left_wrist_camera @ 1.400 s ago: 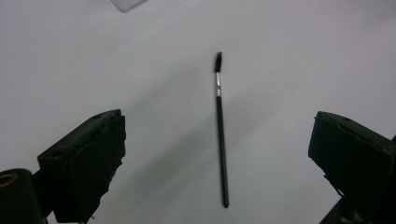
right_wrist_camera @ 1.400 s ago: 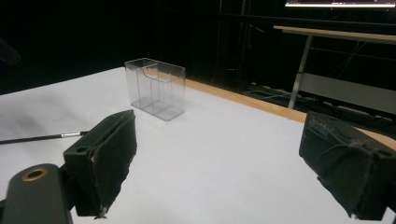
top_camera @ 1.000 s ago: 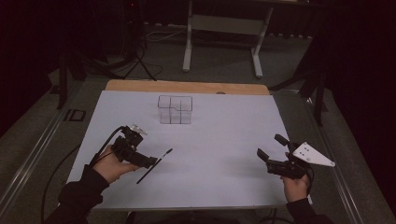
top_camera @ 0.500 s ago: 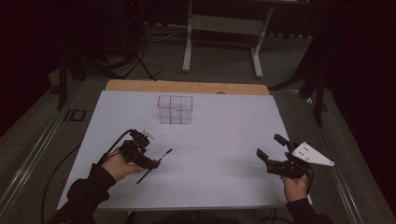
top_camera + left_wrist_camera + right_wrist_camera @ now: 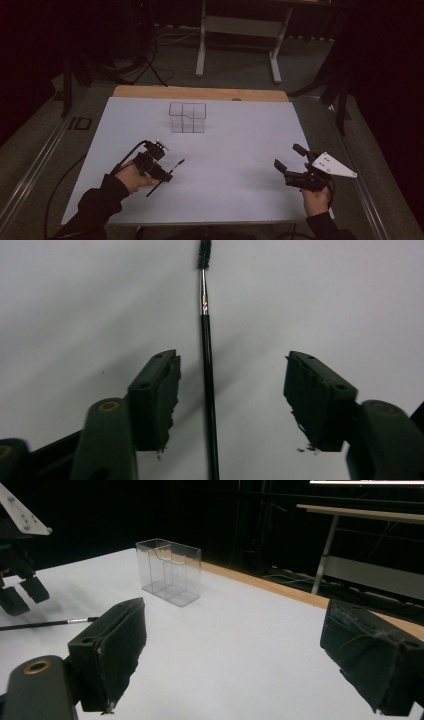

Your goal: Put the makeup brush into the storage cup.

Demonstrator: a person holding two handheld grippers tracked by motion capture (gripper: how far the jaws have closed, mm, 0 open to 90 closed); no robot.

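- Left gripper (image 5: 161, 175): sits at the near left of the white surface (image 5: 240, 130), directly over the brush (image 5: 206, 385). Its fingers (image 5: 155, 400) are spread wide and hold nothing.
- Brush: a thin black stick with a small bristle tip. It lies flat on the surface between the open fingers, closer to the left one and touching neither.
- Key relation: the long axis of the brush runs along the gripper's line of sight, bristle end pointing away. On the surface it runs from near left to far right. Closing the fingers would probably pinch the handle across its width.
- Clear box (image 5: 187, 117): stands far centre, divided into compartments, well apart from both grippers.
- Right gripper (image 5: 285, 162): held at the near right, fingers wide open and empty, aimed toward the box. It is much farther from the brush than the left gripper.
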